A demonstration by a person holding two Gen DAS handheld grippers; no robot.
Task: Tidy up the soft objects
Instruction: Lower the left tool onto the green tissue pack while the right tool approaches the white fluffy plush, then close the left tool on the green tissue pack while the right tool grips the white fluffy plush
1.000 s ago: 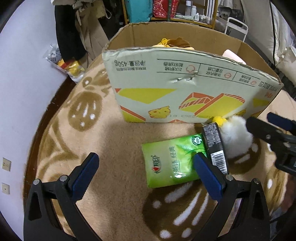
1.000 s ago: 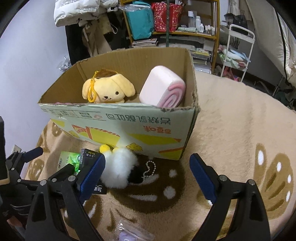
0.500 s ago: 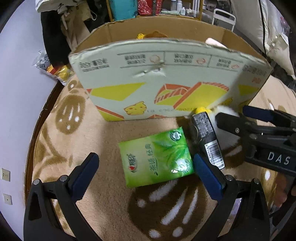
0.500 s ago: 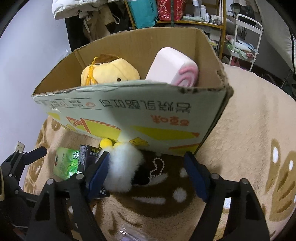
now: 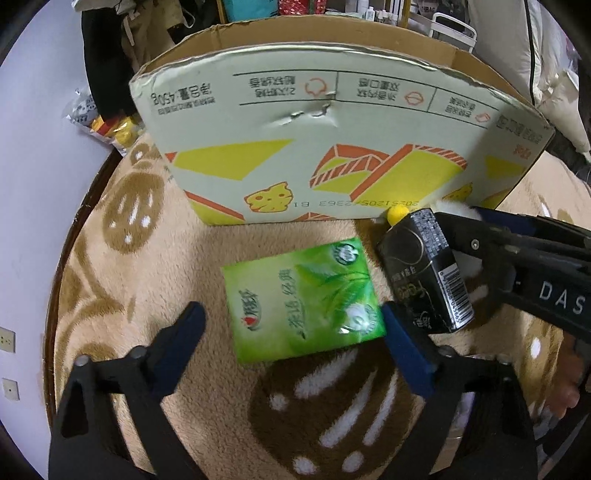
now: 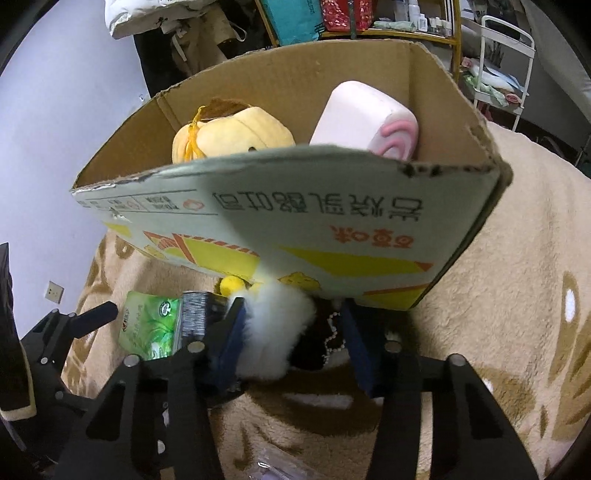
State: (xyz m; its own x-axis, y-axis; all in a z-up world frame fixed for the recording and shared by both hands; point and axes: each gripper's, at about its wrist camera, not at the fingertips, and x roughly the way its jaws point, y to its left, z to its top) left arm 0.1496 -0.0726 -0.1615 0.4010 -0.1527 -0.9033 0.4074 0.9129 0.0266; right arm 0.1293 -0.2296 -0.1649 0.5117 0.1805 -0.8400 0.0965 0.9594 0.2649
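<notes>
A cardboard box (image 6: 332, 236) stands on a tan patterned blanket and holds a yellow plush dog (image 6: 232, 136) and a pink roll-shaped cushion (image 6: 365, 114). A white fluffy plush (image 6: 277, 332) with a yellow tip and bead chain lies against the box's front. My right gripper (image 6: 295, 343) is open, its jaws on either side of the plush. A green tissue pack (image 5: 303, 299) lies flat between the open jaws of my left gripper (image 5: 291, 343). A black carton (image 5: 424, 273) lies to its right.
The box's front wall (image 5: 332, 147) stands close ahead of the left gripper. The right gripper's arm (image 5: 517, 266) reaches in from the right. Beyond the blanket are hanging clothes (image 6: 177, 44), a shelf (image 6: 369, 18) and a white rack (image 6: 506, 55). A snack bag (image 5: 103, 122) lies at left.
Both grippers have moved forward and down. The right jaws have narrowed around the white plush. The tissue pack now sits between the left jaws.
</notes>
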